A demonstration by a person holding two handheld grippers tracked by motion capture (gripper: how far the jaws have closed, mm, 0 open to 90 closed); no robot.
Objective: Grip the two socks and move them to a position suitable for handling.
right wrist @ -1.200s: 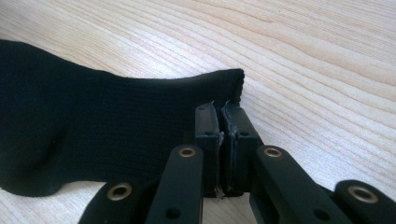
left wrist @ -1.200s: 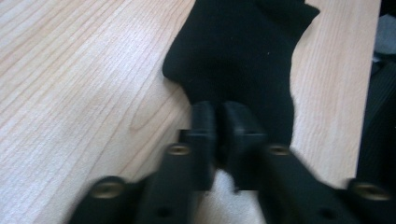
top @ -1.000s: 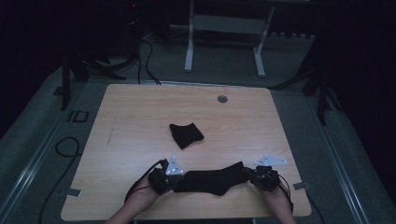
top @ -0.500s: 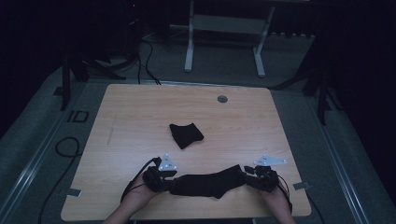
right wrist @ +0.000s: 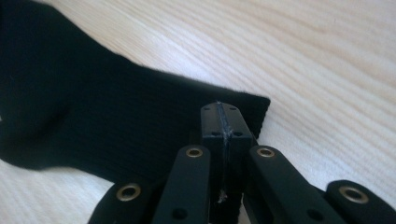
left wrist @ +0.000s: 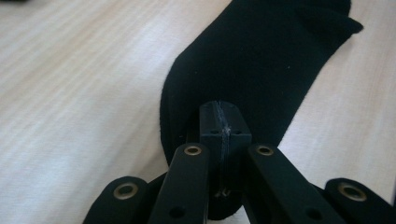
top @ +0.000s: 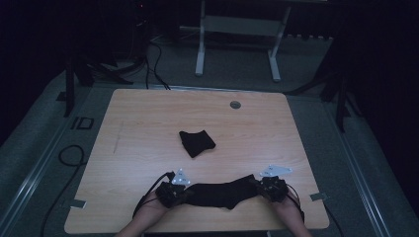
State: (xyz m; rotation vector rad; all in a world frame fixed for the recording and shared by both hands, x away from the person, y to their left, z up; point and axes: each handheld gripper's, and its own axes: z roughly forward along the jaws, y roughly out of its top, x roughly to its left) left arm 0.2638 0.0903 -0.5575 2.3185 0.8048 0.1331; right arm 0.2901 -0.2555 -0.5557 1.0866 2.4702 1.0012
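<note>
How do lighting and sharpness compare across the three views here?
High view: dim, the room black beyond the table, and the black sock shows no texture. Left gripper view: bright and even, sock sharp, wood at left smeared. Right gripper view: bright, sock's ribbing visible, far wood soft.

- The worktop [top: 148, 123] is a light wood-grain board with rounded corners, standing on a grey floor [top: 44, 163].
- A small round grey fitting [top: 235, 104] sits in its surface near the far edge, right of centre.
- A folded black sock [top: 196, 142] lies near the middle of the board.
- A second black sock [top: 222, 193] lies stretched out left to right along the near edge, well apart from the folded one.
- A faint dark scratch [top: 118, 140] marks the left part.
</note>
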